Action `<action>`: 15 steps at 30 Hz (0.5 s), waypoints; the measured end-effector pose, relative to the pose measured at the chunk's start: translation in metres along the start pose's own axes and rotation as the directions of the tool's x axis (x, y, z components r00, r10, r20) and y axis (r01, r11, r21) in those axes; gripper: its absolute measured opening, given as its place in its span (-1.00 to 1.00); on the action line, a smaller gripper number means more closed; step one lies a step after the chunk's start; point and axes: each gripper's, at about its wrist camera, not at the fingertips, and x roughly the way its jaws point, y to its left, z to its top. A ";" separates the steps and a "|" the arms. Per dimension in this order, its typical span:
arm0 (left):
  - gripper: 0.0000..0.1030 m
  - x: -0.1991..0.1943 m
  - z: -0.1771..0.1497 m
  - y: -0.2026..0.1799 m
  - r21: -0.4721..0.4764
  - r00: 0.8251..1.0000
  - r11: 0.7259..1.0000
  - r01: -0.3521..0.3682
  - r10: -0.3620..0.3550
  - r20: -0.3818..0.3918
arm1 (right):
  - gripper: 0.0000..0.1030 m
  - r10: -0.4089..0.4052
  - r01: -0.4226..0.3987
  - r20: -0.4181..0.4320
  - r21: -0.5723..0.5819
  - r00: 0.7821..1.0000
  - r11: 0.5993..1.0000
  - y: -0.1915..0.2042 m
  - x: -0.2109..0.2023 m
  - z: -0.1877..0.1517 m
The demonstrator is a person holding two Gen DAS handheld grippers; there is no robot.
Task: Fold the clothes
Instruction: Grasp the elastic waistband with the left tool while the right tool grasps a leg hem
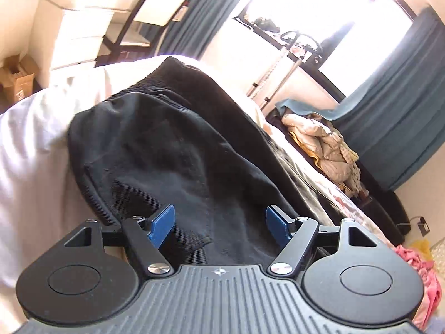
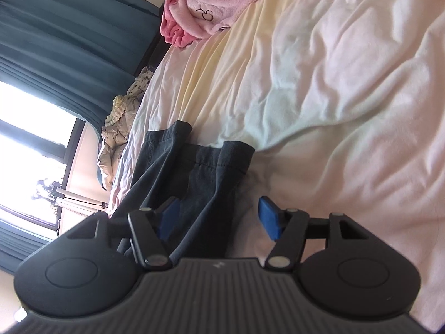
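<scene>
Both wrist cams sit low, close over the bed (image 2: 333, 83), tilted; both catch black garment (image 1: 172, 153), window, teal curtains (image 1: 403, 111).

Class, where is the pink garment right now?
In the right wrist view the pink garment lies at the top, on the bed edge beside the teal curtain, apart from the black garment.

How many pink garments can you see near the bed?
2: a pink fleece robe heaped at the bed's far edge by the curtain, and a pink cloth beside the left gripper. More may be hidden.
</scene>
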 end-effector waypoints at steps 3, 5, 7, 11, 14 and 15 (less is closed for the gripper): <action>0.48 0.001 0.012 0.039 -0.127 0.999 0.991 -0.037 0.033 -0.038 | 0.20 -0.003 0.003 -0.008 0.014 1.000 1.000 -0.005 0.012 0.003; 0.48 0.010 0.012 0.059 -0.224 0.997 0.974 -0.040 0.026 -0.067 | 0.15 0.007 -0.006 -0.014 0.043 1.000 0.999 -0.010 0.021 0.003; 0.48 0.025 0.010 0.073 -0.311 0.997 0.950 -0.021 -0.002 -0.073 | 0.07 0.018 -0.017 -0.015 0.066 1.000 0.998 -0.013 0.026 0.003; 0.45 0.056 0.012 0.095 -0.422 0.998 0.907 -0.012 -0.015 -0.060 | -0.19 0.017 -0.016 -0.007 0.053 1.000 0.998 -0.011 0.037 0.003; 0.37 0.074 0.017 0.106 -0.458 1.000 0.889 -0.003 -0.007 -0.021 | -0.49 0.005 -0.005 0.003 0.016 1.000 1.000 -0.006 0.043 0.004; 0.19 0.077 0.019 0.107 -0.452 0.999 0.891 0.041 -0.045 0.001 | -0.56 0.002 -0.002 0.002 0.013 1.000 1.000 -0.005 0.046 0.004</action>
